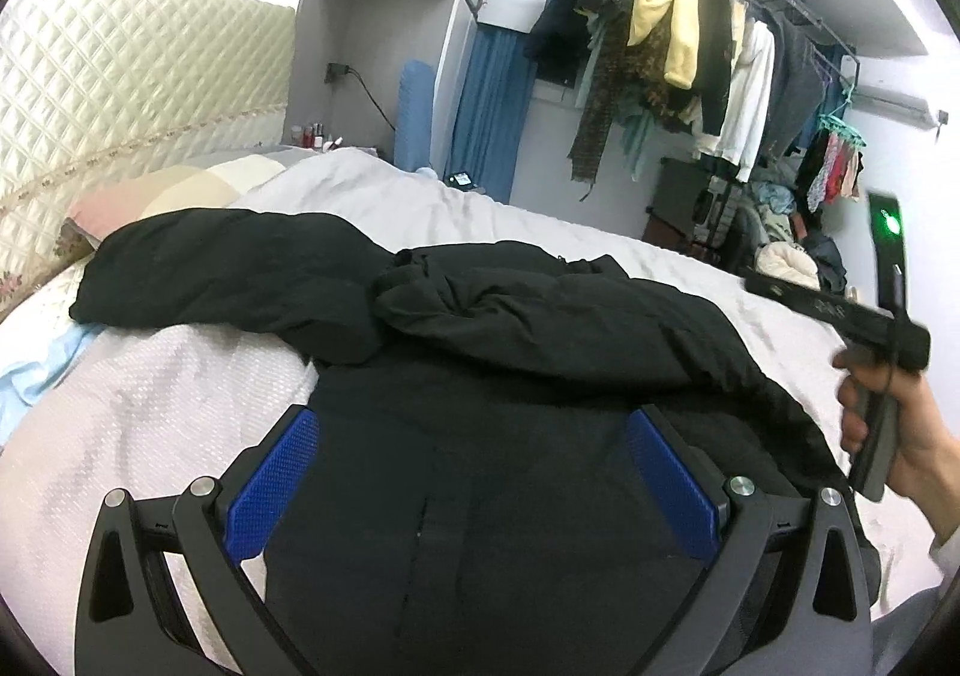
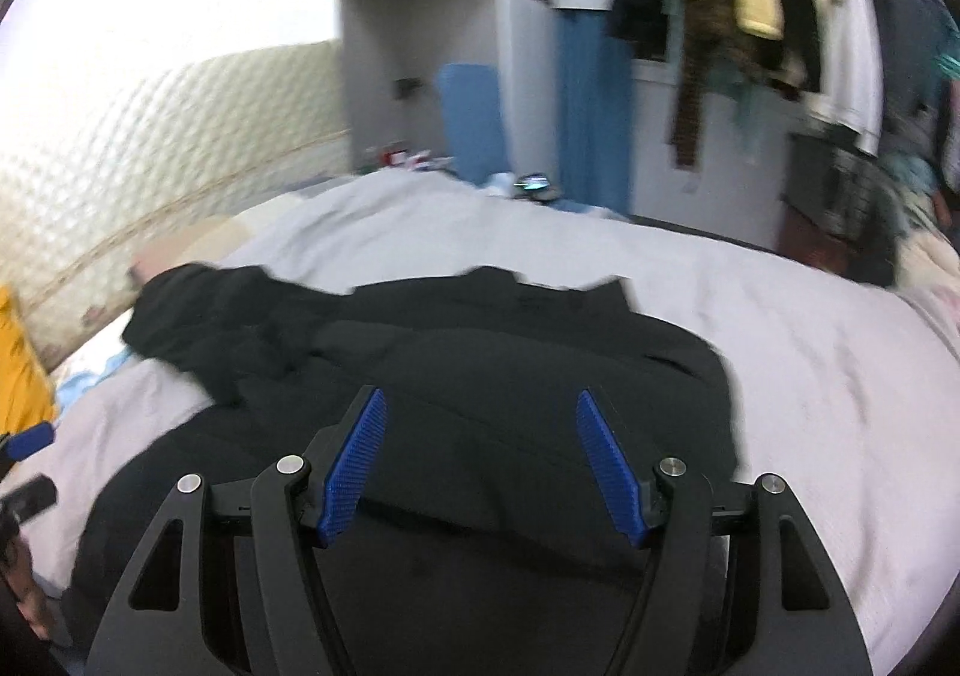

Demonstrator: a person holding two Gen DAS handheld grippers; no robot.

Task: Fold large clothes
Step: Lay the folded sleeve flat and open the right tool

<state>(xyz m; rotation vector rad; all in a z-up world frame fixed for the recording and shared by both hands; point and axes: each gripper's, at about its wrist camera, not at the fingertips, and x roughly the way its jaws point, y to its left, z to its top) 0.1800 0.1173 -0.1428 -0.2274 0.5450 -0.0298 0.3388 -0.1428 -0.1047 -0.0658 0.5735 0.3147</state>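
Black coat (image 1: 480, 352): spread across the bed (image 1: 138, 406), one sleeve (image 1: 204, 268) stretched toward the headboard (image 1: 120, 94), the other folded over the body.
Left gripper (image 1: 474, 478): jaws wide, empty; coat body lies below and between the blue pads (image 1: 273, 484), not pinched.
Right gripper (image 2: 486, 466): jaws apart, nothing held; coat beneath them. View blurred.
Right hand (image 1: 900, 430): grips its handle at the coat's right edge.

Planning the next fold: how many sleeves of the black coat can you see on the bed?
2. One black padded sleeve stretches left toward the pillows; the other sleeve is folded across the black padded coat, on the white quilted bedspread.
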